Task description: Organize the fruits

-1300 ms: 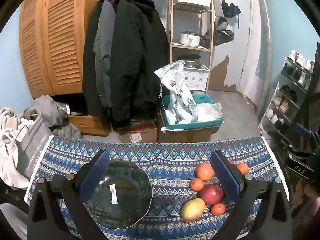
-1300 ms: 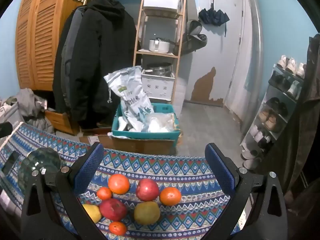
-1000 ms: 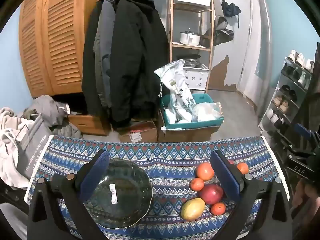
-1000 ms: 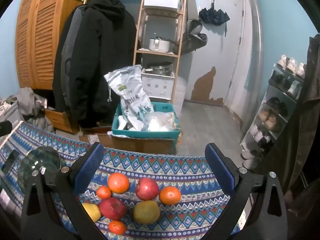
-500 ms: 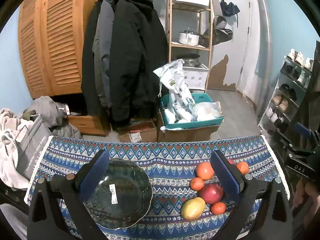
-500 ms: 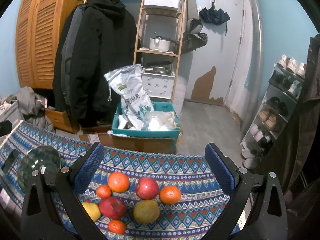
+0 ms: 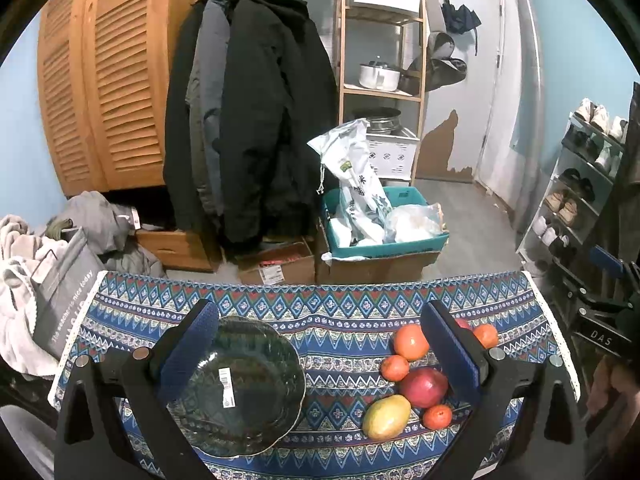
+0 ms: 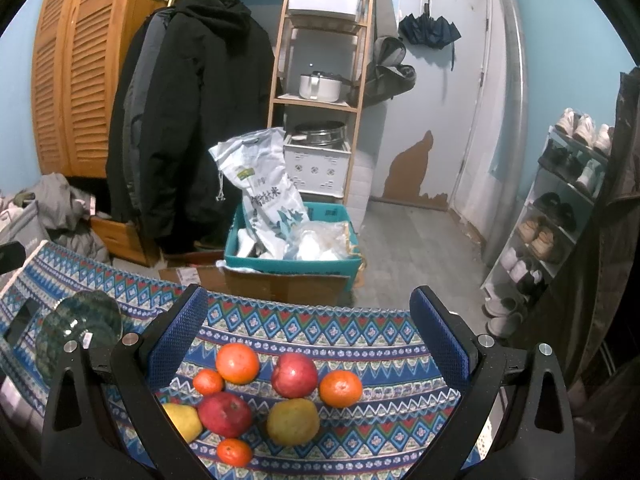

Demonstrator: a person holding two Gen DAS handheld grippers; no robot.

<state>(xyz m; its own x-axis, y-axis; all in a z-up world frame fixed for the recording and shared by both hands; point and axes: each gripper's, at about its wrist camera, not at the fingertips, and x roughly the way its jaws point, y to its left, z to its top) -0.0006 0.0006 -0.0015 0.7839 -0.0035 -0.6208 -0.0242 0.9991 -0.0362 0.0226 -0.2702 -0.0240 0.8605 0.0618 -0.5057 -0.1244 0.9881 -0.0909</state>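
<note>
A dark green glass plate (image 7: 236, 386) lies on the patterned tablecloth (image 7: 320, 308), under the left finger of my open left gripper (image 7: 320, 354). Right of it sits a fruit cluster: a large orange (image 7: 411, 342), a red apple (image 7: 424, 387), a yellow mango (image 7: 386, 417) and small tangerines. In the right wrist view my open right gripper (image 8: 310, 342) hovers over the same cluster: two red apples (image 8: 294, 374), (image 8: 225, 414), a yellow-green fruit (image 8: 293, 421), oranges (image 8: 237, 363), (image 8: 340, 388) and a mango (image 8: 182, 420). The plate (image 8: 80, 326) shows at far left. Neither gripper holds anything.
Beyond the table's far edge stand cardboard boxes with a teal bin (image 7: 384, 236) of bags, hanging dark coats (image 7: 252, 120) and a wooden shelf (image 8: 320, 80). A shoe rack (image 8: 560, 208) stands at right. Grey bags and clothes (image 7: 60, 248) lie left of the table.
Almost nothing differs: both views have crept very slightly. Fruits and plate lie where they were, and both grippers stay open.
</note>
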